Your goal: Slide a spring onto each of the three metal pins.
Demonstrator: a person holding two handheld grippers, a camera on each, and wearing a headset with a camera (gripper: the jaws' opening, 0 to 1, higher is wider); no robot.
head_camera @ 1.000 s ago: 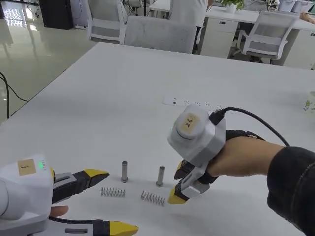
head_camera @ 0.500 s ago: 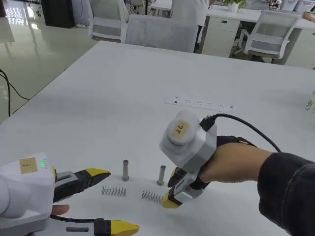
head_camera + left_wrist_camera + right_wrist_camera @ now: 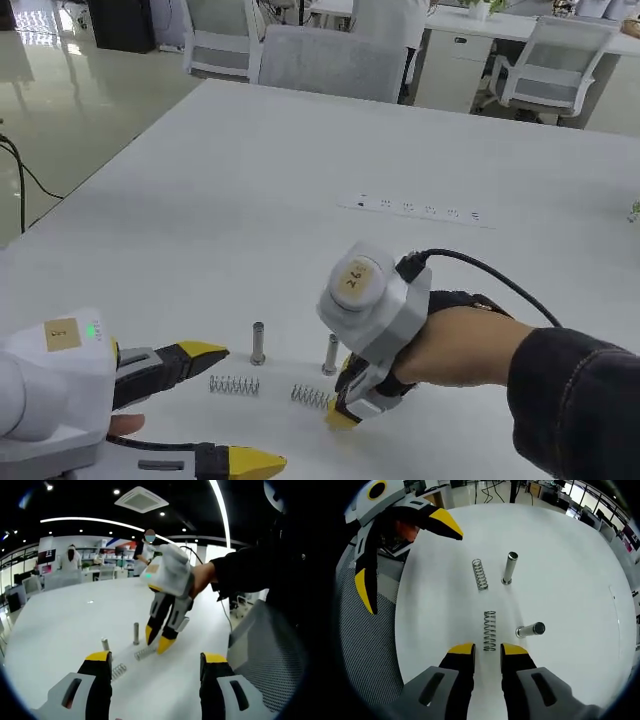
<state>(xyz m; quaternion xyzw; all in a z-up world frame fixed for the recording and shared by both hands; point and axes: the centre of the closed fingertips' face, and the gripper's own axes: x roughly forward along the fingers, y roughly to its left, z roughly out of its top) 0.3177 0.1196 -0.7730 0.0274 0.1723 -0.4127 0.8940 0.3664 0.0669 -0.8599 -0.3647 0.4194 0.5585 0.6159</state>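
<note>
Right claw [image 3: 487, 650] had dropped to the nearer spring [image 3: 490, 627] | jaws narrowly parted at its end, lined up to pinch | left claw [image 3: 155, 657] gaping empty, waiting beside that spring.

Two springs [image 3: 233, 385] [image 3: 311, 397] and two metal pins [image 3: 258, 343] [image 3: 331, 354] are in sight.

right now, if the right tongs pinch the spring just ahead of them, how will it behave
The spring is thin, open-coiled wire, so probably light and easily squashed. Lying on its side on the smooth table, it may roll if the right tongs nudge it. Pinched at one end, it could flick out.
</note>
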